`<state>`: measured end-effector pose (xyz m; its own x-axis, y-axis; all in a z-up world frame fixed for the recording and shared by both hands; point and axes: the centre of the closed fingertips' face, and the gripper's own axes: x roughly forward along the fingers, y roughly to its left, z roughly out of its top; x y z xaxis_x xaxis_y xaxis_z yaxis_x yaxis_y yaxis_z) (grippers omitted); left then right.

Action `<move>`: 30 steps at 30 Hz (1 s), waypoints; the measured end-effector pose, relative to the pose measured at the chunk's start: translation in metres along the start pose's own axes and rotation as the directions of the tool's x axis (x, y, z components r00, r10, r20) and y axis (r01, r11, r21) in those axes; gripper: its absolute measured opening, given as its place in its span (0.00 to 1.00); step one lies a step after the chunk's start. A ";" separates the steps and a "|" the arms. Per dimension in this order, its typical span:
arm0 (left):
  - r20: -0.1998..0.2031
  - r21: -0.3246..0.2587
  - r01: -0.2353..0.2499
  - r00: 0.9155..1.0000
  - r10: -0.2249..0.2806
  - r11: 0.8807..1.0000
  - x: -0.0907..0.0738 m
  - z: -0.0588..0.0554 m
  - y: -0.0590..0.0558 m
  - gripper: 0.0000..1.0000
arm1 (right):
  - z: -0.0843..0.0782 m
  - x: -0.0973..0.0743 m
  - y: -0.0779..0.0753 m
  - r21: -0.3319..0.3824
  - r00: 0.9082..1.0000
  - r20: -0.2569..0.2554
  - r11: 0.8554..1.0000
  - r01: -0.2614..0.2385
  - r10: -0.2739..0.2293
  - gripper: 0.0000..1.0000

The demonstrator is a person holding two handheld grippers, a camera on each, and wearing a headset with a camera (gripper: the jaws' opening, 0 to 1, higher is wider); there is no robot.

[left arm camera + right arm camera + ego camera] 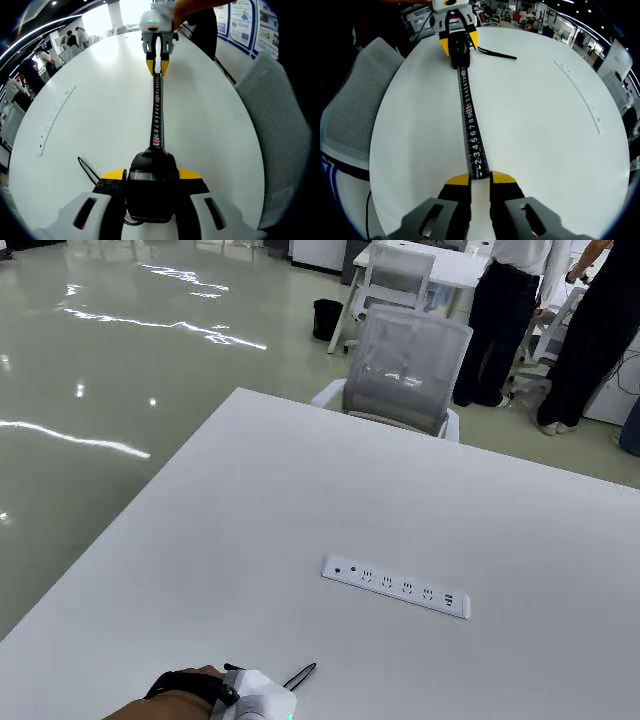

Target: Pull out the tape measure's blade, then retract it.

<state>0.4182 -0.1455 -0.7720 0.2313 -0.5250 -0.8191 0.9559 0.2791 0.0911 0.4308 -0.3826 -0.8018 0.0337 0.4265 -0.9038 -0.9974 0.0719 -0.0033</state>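
Observation:
A black tape measure case (151, 186) sits between the yellow-tipped jaws of my left gripper (152, 176), which is shut on it. Its black blade (157, 107) with white numbers runs straight out over the white table (100, 90) to my right gripper (157, 62). In the right gripper view, my right gripper (480, 178) is shut on the blade's end (478, 167), and the blade (468, 110) leads back to the case (458, 52) in the left gripper (458, 45). The case's black wrist strap (496, 53) lies on the table beside it. At the head view's bottom edge, a hand holds the left gripper (262, 702) beside the strap (300, 675).
A white power strip (395, 586) lies across the middle of the table (250, 520). A grey mesh chair (405, 365) stands at the far edge, and another chair (280, 125) is close by the near side. People stand beyond the table at the back right.

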 end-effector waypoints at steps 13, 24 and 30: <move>-0.001 -0.003 0.003 1.000 -0.003 1.000 -0.001 0.001 0.001 0.33 | -0.003 -0.003 0.001 0.014 1.000 -0.001 1.000 0.005 -0.005 0.11; -0.001 -0.002 -0.001 1.000 0.001 1.000 0.002 -0.002 0.001 0.33 | -0.004 -0.003 0.001 0.016 1.000 -0.001 1.000 0.005 -0.005 0.11; -0.001 -0.004 0.003 1.000 -0.003 1.000 0.000 -0.001 0.001 0.33 | -0.006 -0.002 0.000 0.019 1.000 0.001 1.000 0.007 -0.007 0.11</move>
<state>0.4189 -0.1445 -0.7729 0.2285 -0.5247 -0.8201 0.9559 0.2806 0.0868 0.4301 -0.3885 -0.8022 0.0406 0.4273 -0.9032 -0.9957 0.0921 -0.0011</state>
